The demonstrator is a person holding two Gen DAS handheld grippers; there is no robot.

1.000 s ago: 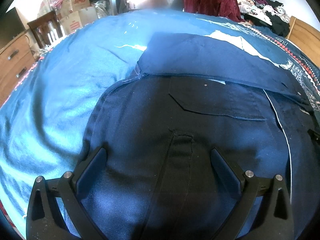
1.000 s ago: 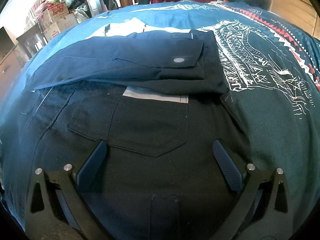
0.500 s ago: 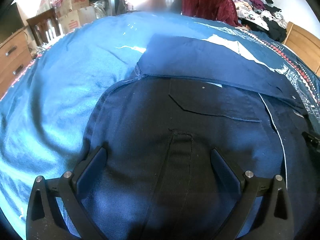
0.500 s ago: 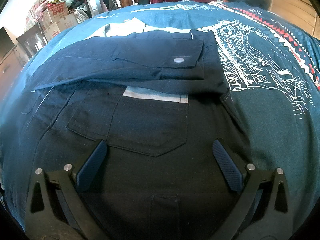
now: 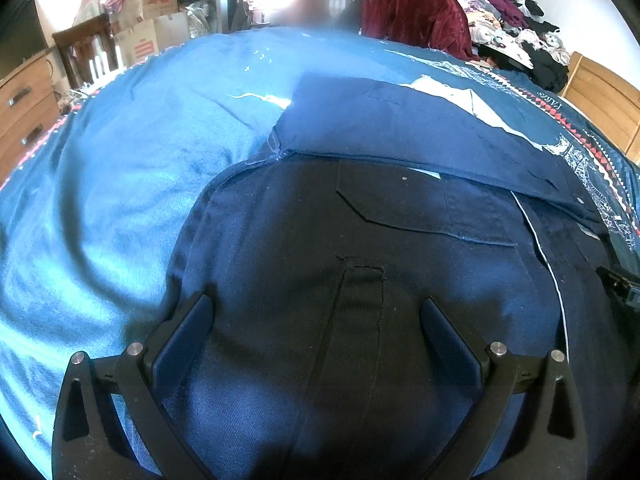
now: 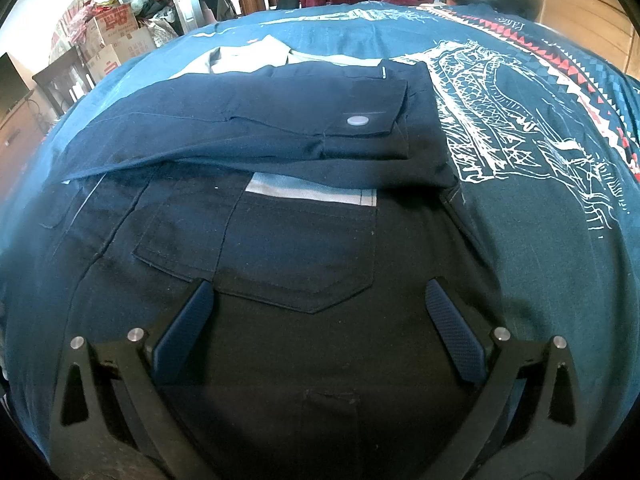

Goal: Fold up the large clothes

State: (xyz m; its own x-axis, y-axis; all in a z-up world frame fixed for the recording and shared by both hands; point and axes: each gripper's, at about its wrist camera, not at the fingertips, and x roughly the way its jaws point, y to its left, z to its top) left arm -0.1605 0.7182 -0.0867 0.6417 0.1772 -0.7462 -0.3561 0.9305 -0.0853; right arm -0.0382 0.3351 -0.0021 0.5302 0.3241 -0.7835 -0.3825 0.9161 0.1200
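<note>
Left gripper (image 5: 316, 328): black two-finger tool with blue pads, spread wide and holding nothing. It hangs low over the near hem of the garment.

Right gripper (image 6: 318, 318): the same make, jaws also wide apart and empty, poised over the near part of the cloth on the right side.

Garment (image 6: 296, 264): a large dark navy work jacket of heavy twill, lying flat on the bed right under both tools. A pointed patch pocket (image 6: 296, 256) sits between the right fingers and the fold beyond.

Folded sleeve (image 6: 256, 124): laid crosswise over the chest, cuff to the right, with a pale round button (image 6: 357, 121) showing. A grey strip (image 6: 312, 190) peeks out from under its near edge.

Bed cover (image 5: 132, 168): bright blue sheet to the left, rumpled; on the right it turns teal with a white line print (image 6: 516, 120) and a red-and-white zigzag border.

Stage, as I judge it: sleeves in, bottom half yet to be brought up.

Risk: lifting the hem unevenly would skew the fold; heavy cloth may slip from a shallow pinch, and dragging could pull the sleeve out of place or grab the sheet too.

Far side: a dark red velvet garment (image 5: 416, 20) draped over a chair, cardboard boxes (image 5: 148, 12), a wooden drawer unit (image 5: 24, 108).
</note>
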